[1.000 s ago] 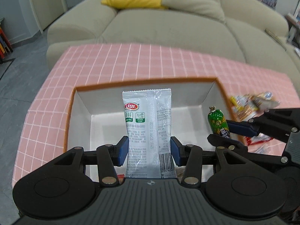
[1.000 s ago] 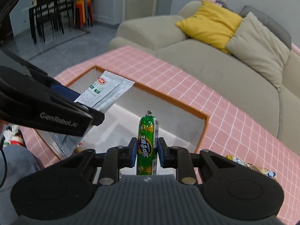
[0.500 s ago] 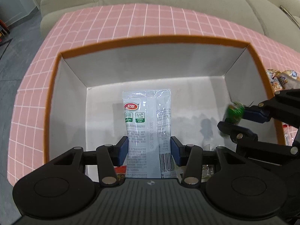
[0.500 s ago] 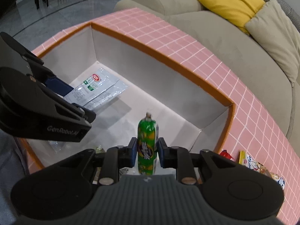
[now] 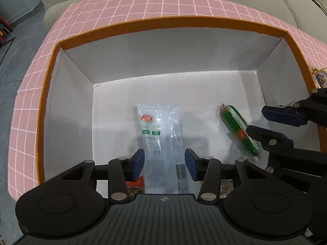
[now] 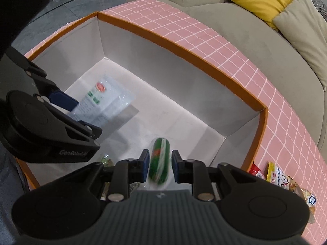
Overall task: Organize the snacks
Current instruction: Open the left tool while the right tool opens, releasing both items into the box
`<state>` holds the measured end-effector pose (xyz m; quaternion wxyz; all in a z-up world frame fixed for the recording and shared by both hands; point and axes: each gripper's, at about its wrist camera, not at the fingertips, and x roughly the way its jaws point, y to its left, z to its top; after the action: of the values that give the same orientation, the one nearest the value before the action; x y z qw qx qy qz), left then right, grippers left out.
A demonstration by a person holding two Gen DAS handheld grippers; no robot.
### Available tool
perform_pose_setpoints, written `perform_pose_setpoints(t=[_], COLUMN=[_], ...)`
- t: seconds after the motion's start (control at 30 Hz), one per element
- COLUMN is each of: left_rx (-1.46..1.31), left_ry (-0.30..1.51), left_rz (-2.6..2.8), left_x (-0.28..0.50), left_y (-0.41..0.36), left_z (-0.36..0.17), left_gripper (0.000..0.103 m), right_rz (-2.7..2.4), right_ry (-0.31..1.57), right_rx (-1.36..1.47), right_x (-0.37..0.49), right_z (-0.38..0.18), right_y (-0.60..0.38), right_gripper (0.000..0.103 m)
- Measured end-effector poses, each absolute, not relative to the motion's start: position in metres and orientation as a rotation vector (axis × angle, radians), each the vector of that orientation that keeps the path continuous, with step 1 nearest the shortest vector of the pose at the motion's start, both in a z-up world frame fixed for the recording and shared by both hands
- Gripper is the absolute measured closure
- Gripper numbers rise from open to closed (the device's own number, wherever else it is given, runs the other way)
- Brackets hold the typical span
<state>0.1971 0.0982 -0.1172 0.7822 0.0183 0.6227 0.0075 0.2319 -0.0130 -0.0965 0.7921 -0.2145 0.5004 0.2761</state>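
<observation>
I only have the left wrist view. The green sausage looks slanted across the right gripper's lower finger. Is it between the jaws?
Observer: In the right wrist view the green sausage lies lengthwise between the jaws of the right gripper. It is blurred, and there is a thin gap at one pad.
Operator: What's left outside the box?
Observer: Several wrappers lie on the pink cloth beside a corner of the box: a red packet, a yellow-edged packet and a cartoon-printed packet.

Far half of white-walled, orange-rimmed cardboard box (image 5: 163, 47) floor is bare, open from above. Near half crowded w/ clear plastic snack packet (image 5: 161, 143) & green sausage stick (image 5: 239, 128).
</observation>
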Motion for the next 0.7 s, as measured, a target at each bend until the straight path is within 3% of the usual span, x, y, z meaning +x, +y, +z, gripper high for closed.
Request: perform_pose_setpoints(t=[0.47, 0.7], left_rx=[0.045, 0.025], left_ry=[1.259, 1.206], left_rz=[0.025, 0.066], left_x=[0.186, 0.175], left_y=[0.095, 0.094], left_z=[-0.087, -0.069], left_gripper=[0.036, 0.036], right_rz=[0.563, 0.549], right_ry=[0.927, 0.880], right_rx=[-0.446, -0.447], right_x=[0.212, 0.198], right_z=[-0.068, -0.053], right_y=[-0.029, -0.039], right_gripper=[0.041, 0.038])
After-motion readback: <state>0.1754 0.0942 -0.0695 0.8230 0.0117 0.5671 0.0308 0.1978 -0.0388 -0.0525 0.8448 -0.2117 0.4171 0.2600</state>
